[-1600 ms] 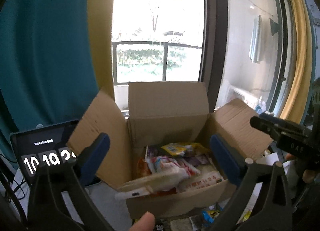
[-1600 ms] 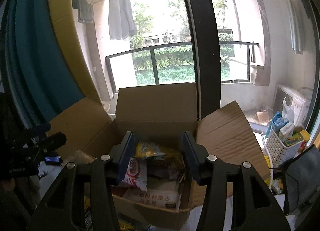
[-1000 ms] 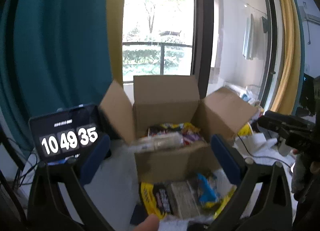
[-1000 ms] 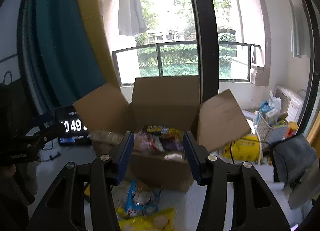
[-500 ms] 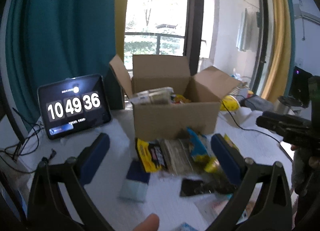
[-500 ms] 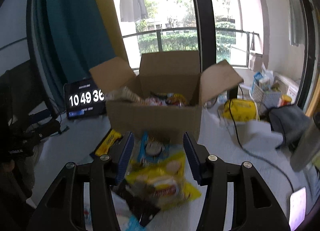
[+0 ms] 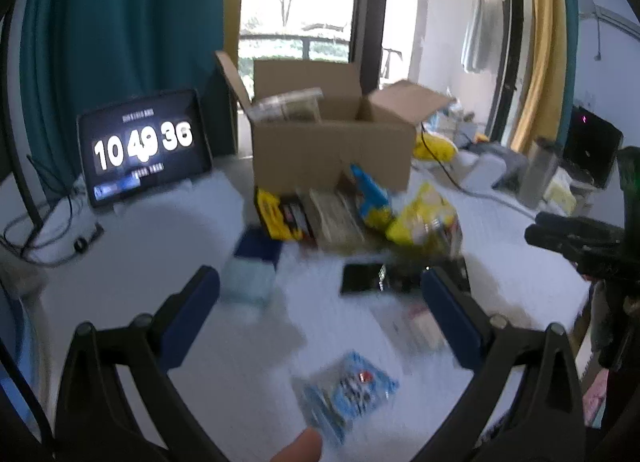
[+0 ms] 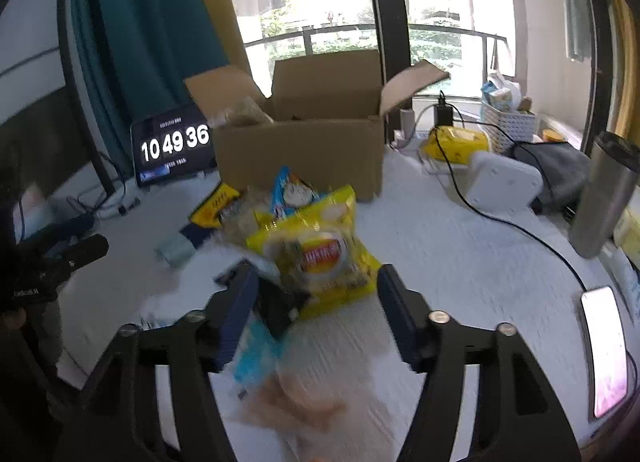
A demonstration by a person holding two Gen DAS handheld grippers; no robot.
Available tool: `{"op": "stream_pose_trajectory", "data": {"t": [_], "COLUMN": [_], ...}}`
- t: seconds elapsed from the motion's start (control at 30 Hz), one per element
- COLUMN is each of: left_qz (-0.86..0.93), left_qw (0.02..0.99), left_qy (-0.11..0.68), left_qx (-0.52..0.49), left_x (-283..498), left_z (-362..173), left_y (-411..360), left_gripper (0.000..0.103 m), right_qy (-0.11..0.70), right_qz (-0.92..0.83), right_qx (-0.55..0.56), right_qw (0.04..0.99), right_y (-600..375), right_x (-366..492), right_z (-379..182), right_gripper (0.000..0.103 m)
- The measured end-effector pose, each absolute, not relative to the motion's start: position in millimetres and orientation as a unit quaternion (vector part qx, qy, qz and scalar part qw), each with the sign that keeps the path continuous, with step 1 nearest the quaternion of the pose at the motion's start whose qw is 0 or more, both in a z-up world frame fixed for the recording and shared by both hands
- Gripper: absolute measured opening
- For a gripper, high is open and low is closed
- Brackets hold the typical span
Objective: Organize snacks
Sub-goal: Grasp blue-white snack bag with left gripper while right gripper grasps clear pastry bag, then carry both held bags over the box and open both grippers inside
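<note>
Several snack packets lie loose on the white counter [image 8: 460, 246], heaped against the near wall of an open cardboard box [image 8: 300, 154] whose flaps stand up and which already holds a clear-wrapped packet [image 7: 290, 108] poking above its rim. Straight ahead of the right tool [image 8: 316, 302], and partly between its fingers, sits a yellow chip bag [image 8: 320, 250], with a blue packet [image 8: 290, 190] just beyond it, leaning toward the box. That tool is spread wide with nothing gripped; a blurred pale-blue wrapper [image 8: 252, 354] and a dark packet [image 8: 280, 302] lie under its left finger. The left tool [image 7: 320, 310] is also spread wide and carries nothing. Below it, near its own camera, lies a blue and white packet [image 7: 348, 390]; ahead of it a black packet [image 7: 368, 278] rests flat, and beyond that a yellow and black packet [image 7: 280, 218] and a tan one [image 7: 336, 218] sit side by side, touching the box front. Ahead and left of the left tool lies a pale teal and navy box [image 7: 252, 266], apart from the heap. Farther left, a tablet clock [image 7: 144, 150] reads 10 49 36. To the right of the right tool, well apart, stand a steel tumbler [image 8: 608, 194], a white device [image 8: 504, 182] with a black cable [image 8: 480, 214], and a lit phone [image 8: 606, 350] at the counter's edge.
</note>
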State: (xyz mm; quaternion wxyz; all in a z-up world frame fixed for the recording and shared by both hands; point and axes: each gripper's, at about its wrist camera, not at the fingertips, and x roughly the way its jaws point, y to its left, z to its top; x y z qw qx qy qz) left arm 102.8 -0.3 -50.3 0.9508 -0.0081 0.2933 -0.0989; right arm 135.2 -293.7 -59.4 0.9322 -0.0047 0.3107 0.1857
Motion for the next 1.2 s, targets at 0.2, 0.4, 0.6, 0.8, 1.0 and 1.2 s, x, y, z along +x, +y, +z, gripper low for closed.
{"op": "stream_pose_trajectory", "data": {"t": [0.2,0.4,0.6,0.8,1.0,1.2], "left_qz": [-0.113,-0.119,-0.128,-0.122,-0.121,-0.127], "left_qw": [0.929,0.911,0.896,0.885,0.890,0.892], "left_qy": [0.353,0.394,0.419,0.442,0.433,0.430], "left_qx": [0.005,0.026,0.066,0.081,0.077,0.061], "left_x": [88,83,82,94,99,103], "left_z": [-93,-118,-135,-153,-149,-143], "left_y": [-10,-15,-27,-33,-37,-39], "left_gripper": [0.102,0.102,0.101,0.089,0.058,0.037], "right_qy": [0.341,0.353,0.351,0.371,0.384,0.373], "right_qz": [0.206,0.235,0.256,0.248,0.248,0.239], "right_qx": [-0.048,-0.069,-0.103,-0.119,-0.077,-0.070], "right_qw": [0.916,0.903,0.895,0.887,0.886,0.894], "right_y": [-293,-296,-288,-275,-282,-293], "right_x": [112,101,98,114,123,125], "right_z": [-95,-118,-131,-146,-147,-133], "right_gripper": [0.078,0.079,0.085,0.085,0.053,0.044]}}
